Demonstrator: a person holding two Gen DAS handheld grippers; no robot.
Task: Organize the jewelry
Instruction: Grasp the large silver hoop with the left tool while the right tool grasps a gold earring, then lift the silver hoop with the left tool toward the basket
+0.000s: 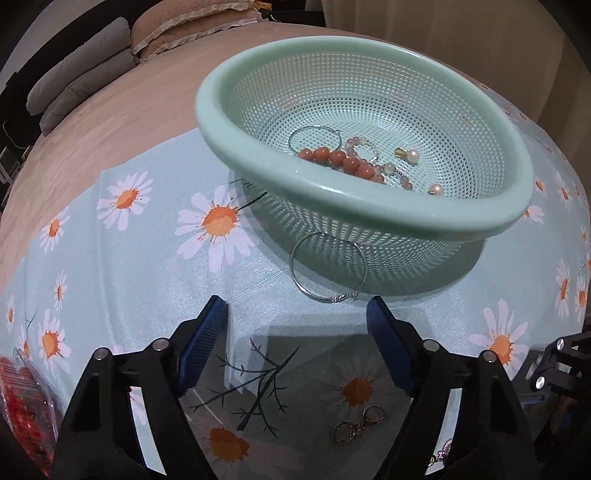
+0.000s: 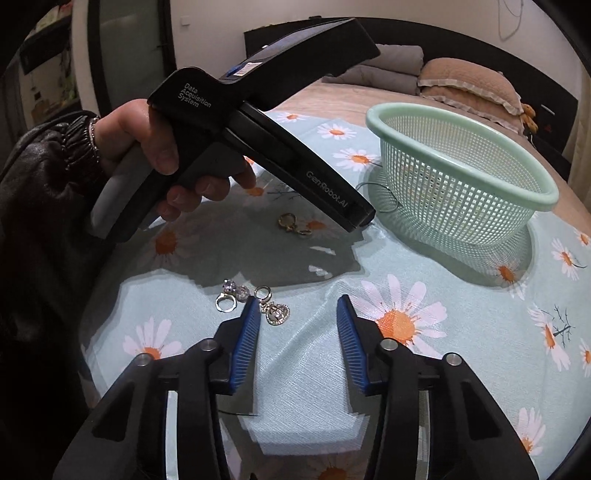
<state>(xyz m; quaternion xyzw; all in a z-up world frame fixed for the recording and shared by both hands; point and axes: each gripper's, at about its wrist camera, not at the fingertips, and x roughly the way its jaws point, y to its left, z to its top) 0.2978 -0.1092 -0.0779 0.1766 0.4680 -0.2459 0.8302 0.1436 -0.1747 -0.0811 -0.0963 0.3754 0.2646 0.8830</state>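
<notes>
Nearest in, the right claw (image 2: 295,310) hangs over the daisy-print cloth (image 2: 424,369), its blue pads apart with nothing between them; a heart-shaped pendant (image 2: 276,313) lies just beside its left pad, and a small silver ring (image 2: 226,303) with two clear stones sits a little further left. The left claw (image 1: 297,310) is spread wide too, gripping nothing. Between its arms, close in, lie a pair of linked gold rings (image 1: 358,424) on the cloth. Just past its tips lies a big silver hoop earring (image 1: 328,269), leaning up against the near wall of the green basket (image 1: 369,206). Inside the basket: a second hoop (image 1: 314,136), a coral bead bracelet (image 1: 340,160), a paler bead strand and two pearl pieces.

In the right wrist view, a hand (image 2: 147,136) in a dark leather sleeve grips the left tool's handle, angled down toward the cloth. The surface is a bed: beyond the cloth runs a tan bedspread (image 1: 110,122), then folded grey blankets (image 1: 77,85) and a frilled tan pillow (image 1: 184,26) at the far end, with a pale wall behind.
</notes>
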